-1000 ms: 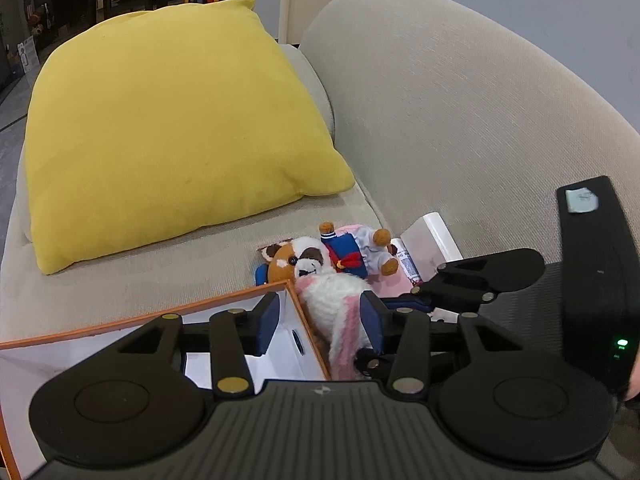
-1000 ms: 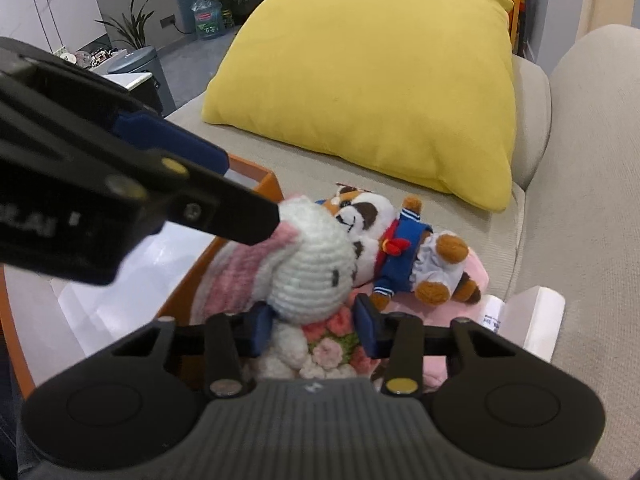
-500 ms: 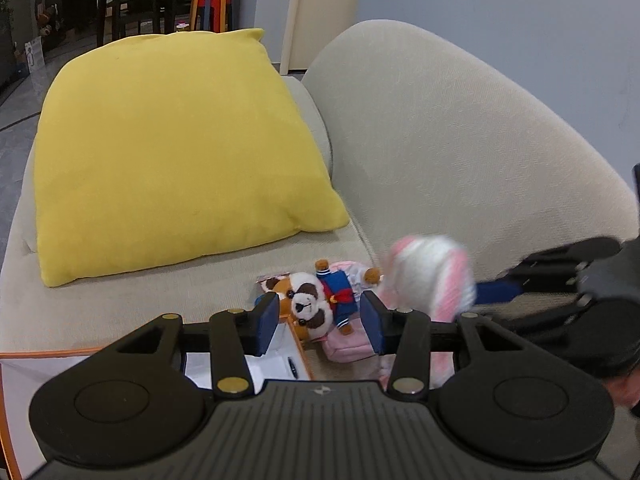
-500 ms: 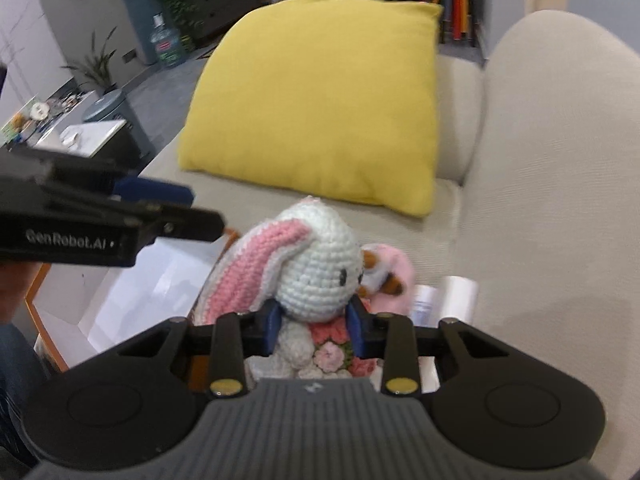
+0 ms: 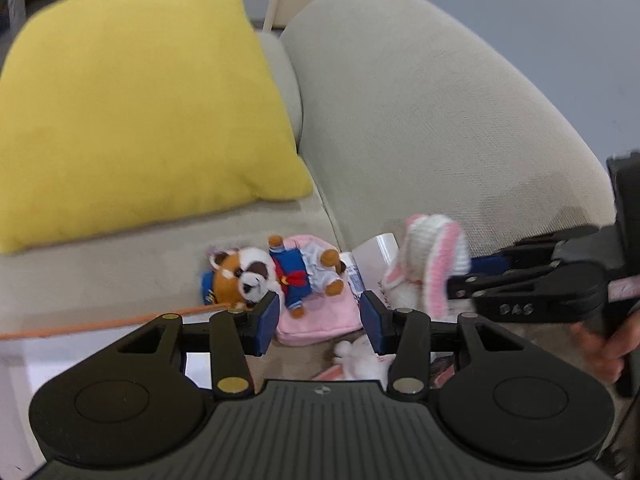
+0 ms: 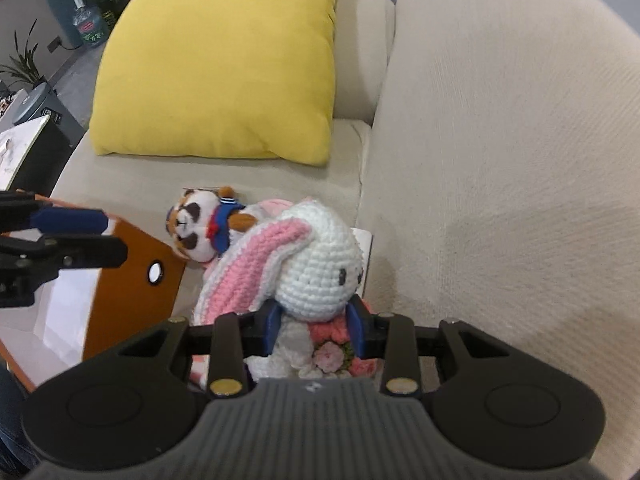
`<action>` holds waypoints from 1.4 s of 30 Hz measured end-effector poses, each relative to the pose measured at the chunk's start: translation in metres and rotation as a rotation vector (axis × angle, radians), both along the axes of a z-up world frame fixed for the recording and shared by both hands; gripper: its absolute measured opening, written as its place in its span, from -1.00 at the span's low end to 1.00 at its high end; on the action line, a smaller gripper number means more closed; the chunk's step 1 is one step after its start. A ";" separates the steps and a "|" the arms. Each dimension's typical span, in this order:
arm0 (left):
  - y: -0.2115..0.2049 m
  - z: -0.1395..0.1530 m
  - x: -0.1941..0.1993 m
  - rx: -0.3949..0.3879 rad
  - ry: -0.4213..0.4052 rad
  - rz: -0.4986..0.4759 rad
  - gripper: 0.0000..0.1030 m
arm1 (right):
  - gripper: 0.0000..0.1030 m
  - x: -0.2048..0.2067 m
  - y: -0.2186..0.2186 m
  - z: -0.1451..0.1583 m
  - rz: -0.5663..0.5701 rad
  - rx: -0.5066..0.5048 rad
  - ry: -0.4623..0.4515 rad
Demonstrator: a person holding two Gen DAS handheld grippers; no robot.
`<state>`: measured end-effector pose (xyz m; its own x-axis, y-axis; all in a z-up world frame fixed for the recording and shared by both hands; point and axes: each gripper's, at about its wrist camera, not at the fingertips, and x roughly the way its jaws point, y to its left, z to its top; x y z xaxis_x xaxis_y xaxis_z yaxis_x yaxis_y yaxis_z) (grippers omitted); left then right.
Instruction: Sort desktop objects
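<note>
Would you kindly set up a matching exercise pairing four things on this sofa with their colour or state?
Things:
1. crochet rabbit
2. cushion
3. left tongs
4. pouch

States:
A. yellow
B. open, holding nothing
C. pink, lying under the sailor plush
D. gripped by the right tongs

Pairs: 1-D, 2-A, 3-B, 4-C

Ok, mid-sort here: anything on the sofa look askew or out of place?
Nothing spilled or damaged. The crochet bunny hangs in the right gripper, ear flopped sideways. The sailor plush lies tipped on its back across the pink pouch, beside the orange box.
</note>
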<state>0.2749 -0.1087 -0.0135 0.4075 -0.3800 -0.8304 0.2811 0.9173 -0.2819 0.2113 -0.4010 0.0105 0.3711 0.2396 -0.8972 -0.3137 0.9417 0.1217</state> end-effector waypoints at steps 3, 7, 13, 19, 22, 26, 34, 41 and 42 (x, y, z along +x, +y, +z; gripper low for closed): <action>-0.006 -0.006 0.011 -0.019 0.055 0.044 0.00 | -0.23 0.009 0.000 -0.009 0.007 0.032 0.004; -0.019 -0.022 0.031 -0.077 0.151 0.100 0.02 | -0.20 0.023 0.001 -0.016 0.022 0.062 0.001; -0.034 -0.050 0.046 -0.066 0.234 0.208 0.02 | -0.20 0.027 0.007 -0.021 0.064 0.055 -0.010; -0.027 -0.072 0.061 -0.085 0.295 0.322 0.01 | -0.19 0.024 0.015 -0.027 0.103 -0.005 -0.024; -0.028 -0.081 0.065 -0.105 0.318 0.351 0.02 | -0.14 0.024 0.014 -0.027 0.105 0.001 -0.018; -0.031 -0.093 0.074 -0.101 0.356 0.374 0.02 | -0.03 0.021 0.019 -0.026 0.143 -0.025 -0.016; -0.042 -0.098 0.070 -0.040 0.332 0.302 -0.18 | -0.09 0.021 0.019 -0.035 0.132 -0.024 -0.011; -0.046 -0.085 0.055 -0.020 0.267 0.156 -0.64 | -0.18 0.023 0.010 -0.025 0.069 0.018 0.009; -0.048 -0.082 0.053 -0.003 0.253 0.123 -0.64 | -0.18 0.024 0.009 -0.024 0.064 0.021 0.008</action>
